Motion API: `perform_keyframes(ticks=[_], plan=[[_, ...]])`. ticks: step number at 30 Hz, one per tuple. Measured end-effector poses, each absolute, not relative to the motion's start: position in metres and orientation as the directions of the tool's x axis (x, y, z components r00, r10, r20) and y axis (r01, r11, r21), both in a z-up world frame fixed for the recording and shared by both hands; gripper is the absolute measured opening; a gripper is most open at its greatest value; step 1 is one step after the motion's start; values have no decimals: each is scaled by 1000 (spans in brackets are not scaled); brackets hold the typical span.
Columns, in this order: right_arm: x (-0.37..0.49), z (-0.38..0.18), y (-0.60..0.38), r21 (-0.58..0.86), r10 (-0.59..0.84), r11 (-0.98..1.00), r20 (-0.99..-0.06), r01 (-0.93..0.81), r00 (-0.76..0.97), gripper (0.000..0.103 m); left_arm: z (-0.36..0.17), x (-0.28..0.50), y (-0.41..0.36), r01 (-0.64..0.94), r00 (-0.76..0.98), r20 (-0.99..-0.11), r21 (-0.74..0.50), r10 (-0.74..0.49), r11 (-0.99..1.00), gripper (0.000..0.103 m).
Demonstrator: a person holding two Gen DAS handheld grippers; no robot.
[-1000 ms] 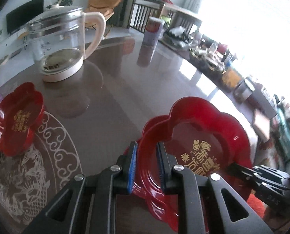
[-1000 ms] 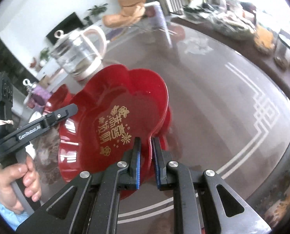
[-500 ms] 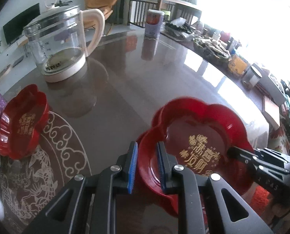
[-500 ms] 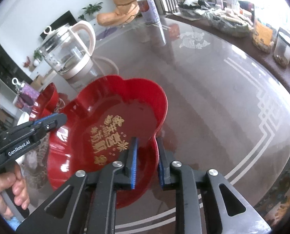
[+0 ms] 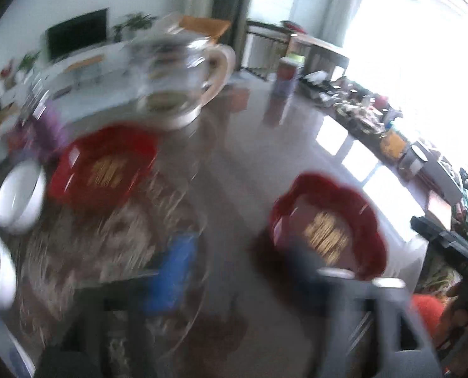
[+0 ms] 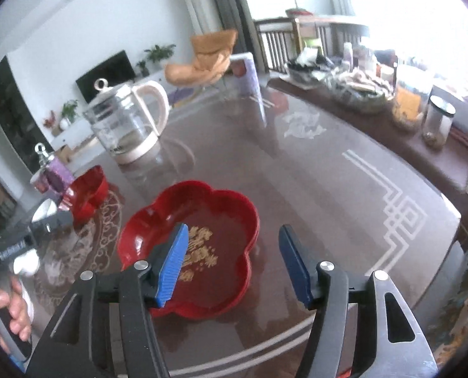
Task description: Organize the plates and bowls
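plate (image 6: 215, 220), red, flower-shaped, gold lettering

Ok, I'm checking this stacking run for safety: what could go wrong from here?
1. The right tongs are opening directly above the big red plate; withdrawing low could catch its scalloped rim and drag it.
2. The left wrist view is badly blurred, suggesting a fast swing; the glass kettle and white bowls stand near the small red dish, so a hurried reach could knock them.
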State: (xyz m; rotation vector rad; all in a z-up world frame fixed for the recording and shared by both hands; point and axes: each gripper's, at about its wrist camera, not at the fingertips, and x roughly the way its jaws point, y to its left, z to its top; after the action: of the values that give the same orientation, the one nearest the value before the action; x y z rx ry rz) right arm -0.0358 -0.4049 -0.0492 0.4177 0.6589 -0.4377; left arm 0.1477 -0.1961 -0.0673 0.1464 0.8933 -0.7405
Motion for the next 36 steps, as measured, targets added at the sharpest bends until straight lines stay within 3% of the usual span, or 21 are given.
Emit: perform_keyframes(ticks=[1,7,16,32,36], plan=[[-41,-51,-391,222,-249,842,-649,492,719,63,-80,142,-178,612,417,-752,-181,-509,770,100],[-47,-68,-301,196,-123,932,-618,303,777,68,-126,132,-107,490,457,-799,-141,-391,860,100],[-13,-117,-208,114,69,993,-728,22,682,68,-137,120,-58,405,549,-775,-79,-311,911,100],[-1,-143,-202,84,62,996,-780,5,623,68,-163,115,-53,367,534,-793,-96,-294,925,100],[0,-144,-200,83,69,997,-777,-6,626,74,-164,117,-55,367,535,-797,-80,-281,927,101]])
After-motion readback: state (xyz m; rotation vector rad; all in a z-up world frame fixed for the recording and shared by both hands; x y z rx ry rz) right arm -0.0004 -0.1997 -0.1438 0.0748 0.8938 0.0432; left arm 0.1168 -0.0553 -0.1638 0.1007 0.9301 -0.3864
